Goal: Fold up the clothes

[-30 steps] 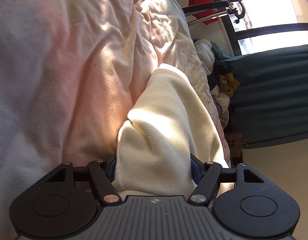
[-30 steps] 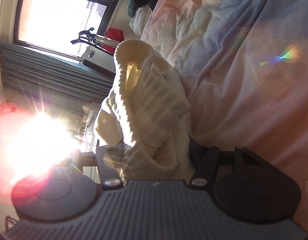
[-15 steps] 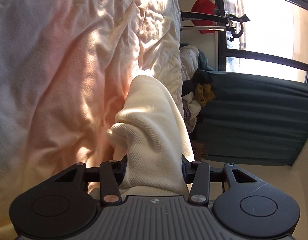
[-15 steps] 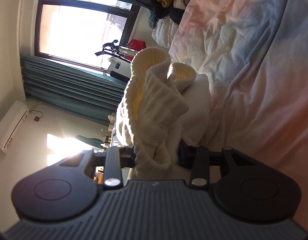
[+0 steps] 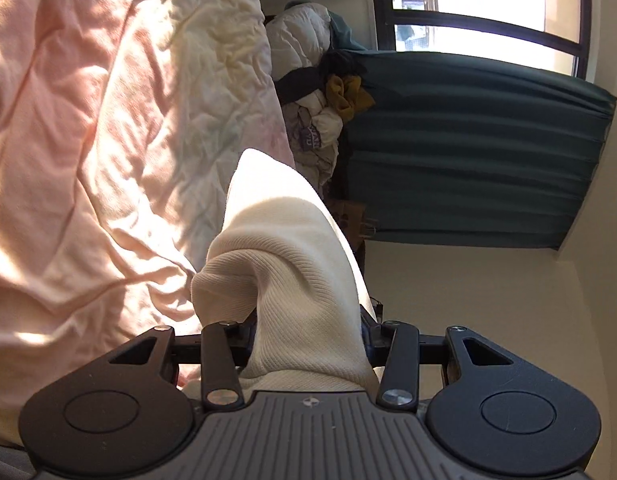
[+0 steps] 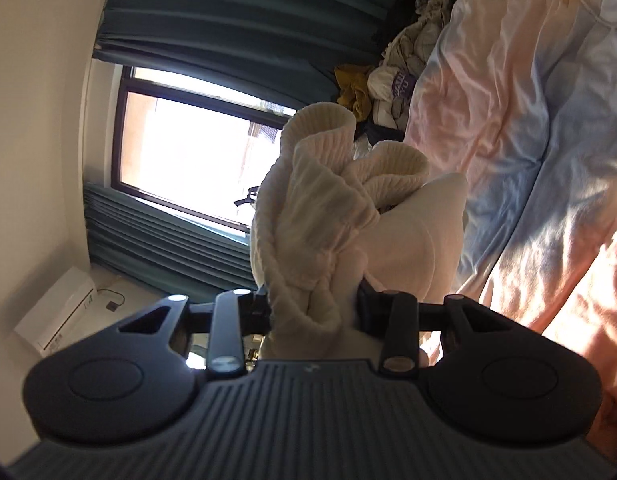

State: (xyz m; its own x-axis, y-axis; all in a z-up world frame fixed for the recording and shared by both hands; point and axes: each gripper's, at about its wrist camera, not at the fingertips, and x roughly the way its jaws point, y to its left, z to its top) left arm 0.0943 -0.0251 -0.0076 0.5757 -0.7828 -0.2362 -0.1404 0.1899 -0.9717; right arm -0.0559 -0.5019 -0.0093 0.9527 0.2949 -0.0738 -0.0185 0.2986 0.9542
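Jaws, left: closed tight on a bunched fold of the cream knit garment [image 5: 292, 280], the left gripper [image 5: 308, 332] pinching it low in the middle of the frame.
Jaws, right: likewise clamped, the right gripper [image 6: 314, 308] squeezing a thick wad of the same cream knit, ribbed edges flaring up above the grip at centre frame.
Garment position: lifted off the bed [image 5: 88, 160], hanging between the two grippers; in the left view its far end tapers up toward frame centre, and whether that tip touches the bedding I cannot tell.
Garment shape: crumpled, not flat. The right view shows two ribbed openings, possibly cuffs or a hem, gathered together.
Done so far: both ends seem to be picked up, and that is about it. No neat crease or stacked layers on show.
Left to do: by my reading, nearly everything: spread it on the bed, smooth it, bring the sides in, fold it over.
More work waiting: a pile of clothes [image 5: 328, 92] sits upper middle in the left view, beside the teal curtain [image 5: 468, 152].
Progress call: early stage.
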